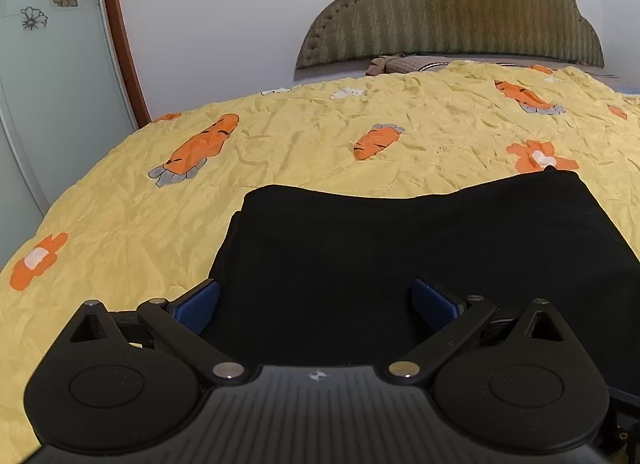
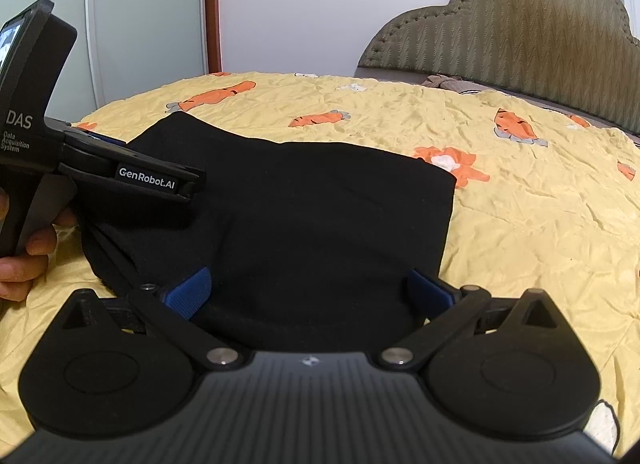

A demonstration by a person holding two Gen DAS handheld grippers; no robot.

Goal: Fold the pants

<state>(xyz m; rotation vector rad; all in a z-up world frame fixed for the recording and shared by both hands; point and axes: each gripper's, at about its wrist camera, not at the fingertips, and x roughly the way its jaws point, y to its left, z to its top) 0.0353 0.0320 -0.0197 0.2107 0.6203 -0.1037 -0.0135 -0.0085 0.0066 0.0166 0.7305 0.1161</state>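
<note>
Left wrist view: left gripper (image 1: 316,300) spread wide above folded black pants (image 1: 420,248) lying on yellow carrot-print bedspread (image 1: 280,135); right wrist view: right gripper (image 2: 308,292) likewise agape over pants, nothing held.

Pants (image 1: 400,248): near edge hidden under gripper body, betw. the fingers (image 1: 198,304). Hand (image 2: 24,252): cut off at left edge. Pillow (image 1: 404,63): far beyond fingers, mostly hidden.
</note>
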